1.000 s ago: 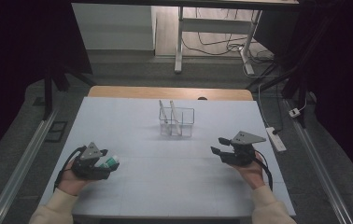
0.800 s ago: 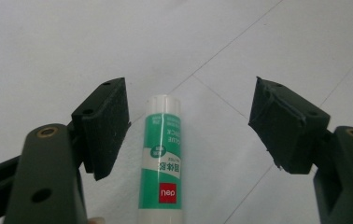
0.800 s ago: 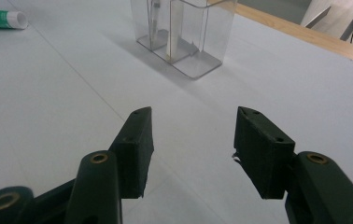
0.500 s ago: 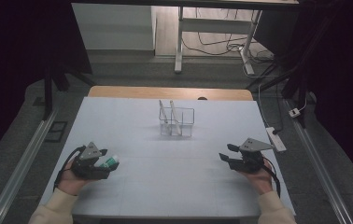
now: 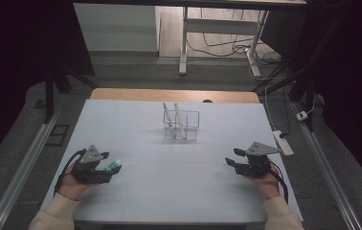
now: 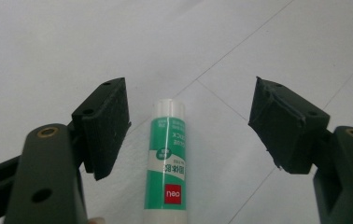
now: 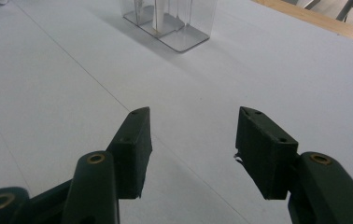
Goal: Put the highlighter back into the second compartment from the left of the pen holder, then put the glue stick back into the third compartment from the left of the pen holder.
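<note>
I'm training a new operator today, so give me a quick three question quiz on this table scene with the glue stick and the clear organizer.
1. True or false: the left gripper has its jaws clamped on the glue stick.
2. Which colour is the glue stick's label? A red, B green, C blue.
3. What lies between the jaws of the right gripper?

Key:
1. False. The stick lies on the table between open jaws, apart from both pads.
2. B, green, with a small red mark near one end.
3. Nothing but bare table; the clear organizer stands farther off, with two white stick-like items upright in it.
</note>
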The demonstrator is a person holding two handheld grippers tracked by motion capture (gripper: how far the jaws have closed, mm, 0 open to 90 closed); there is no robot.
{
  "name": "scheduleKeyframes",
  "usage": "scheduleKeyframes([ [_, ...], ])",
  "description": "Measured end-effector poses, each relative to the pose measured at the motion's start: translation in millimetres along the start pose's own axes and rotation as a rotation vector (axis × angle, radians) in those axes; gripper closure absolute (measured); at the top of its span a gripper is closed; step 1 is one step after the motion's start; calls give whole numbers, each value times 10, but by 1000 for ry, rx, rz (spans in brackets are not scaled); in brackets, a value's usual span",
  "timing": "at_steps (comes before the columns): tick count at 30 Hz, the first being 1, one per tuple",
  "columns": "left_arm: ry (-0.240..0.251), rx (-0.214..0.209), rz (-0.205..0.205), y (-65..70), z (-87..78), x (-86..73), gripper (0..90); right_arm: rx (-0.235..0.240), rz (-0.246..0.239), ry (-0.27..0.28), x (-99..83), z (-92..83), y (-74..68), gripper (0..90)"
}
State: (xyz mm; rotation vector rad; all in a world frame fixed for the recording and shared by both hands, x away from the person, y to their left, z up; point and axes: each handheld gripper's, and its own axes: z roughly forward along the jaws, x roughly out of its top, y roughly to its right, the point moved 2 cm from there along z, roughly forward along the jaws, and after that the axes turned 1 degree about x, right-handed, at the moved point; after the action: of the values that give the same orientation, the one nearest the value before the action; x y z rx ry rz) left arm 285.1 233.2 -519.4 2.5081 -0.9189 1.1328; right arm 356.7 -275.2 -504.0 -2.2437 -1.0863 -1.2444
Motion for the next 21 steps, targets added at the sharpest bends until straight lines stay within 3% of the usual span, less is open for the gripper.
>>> scheduleKeyframes([
  [12,14,6,-15,-32,-25,32,282,-8,-4,-4,-2,7,-4,442],
  [21,65,12,-57,-120,-131,111,282,-8,-3,-5,-2,3,2,441],
])
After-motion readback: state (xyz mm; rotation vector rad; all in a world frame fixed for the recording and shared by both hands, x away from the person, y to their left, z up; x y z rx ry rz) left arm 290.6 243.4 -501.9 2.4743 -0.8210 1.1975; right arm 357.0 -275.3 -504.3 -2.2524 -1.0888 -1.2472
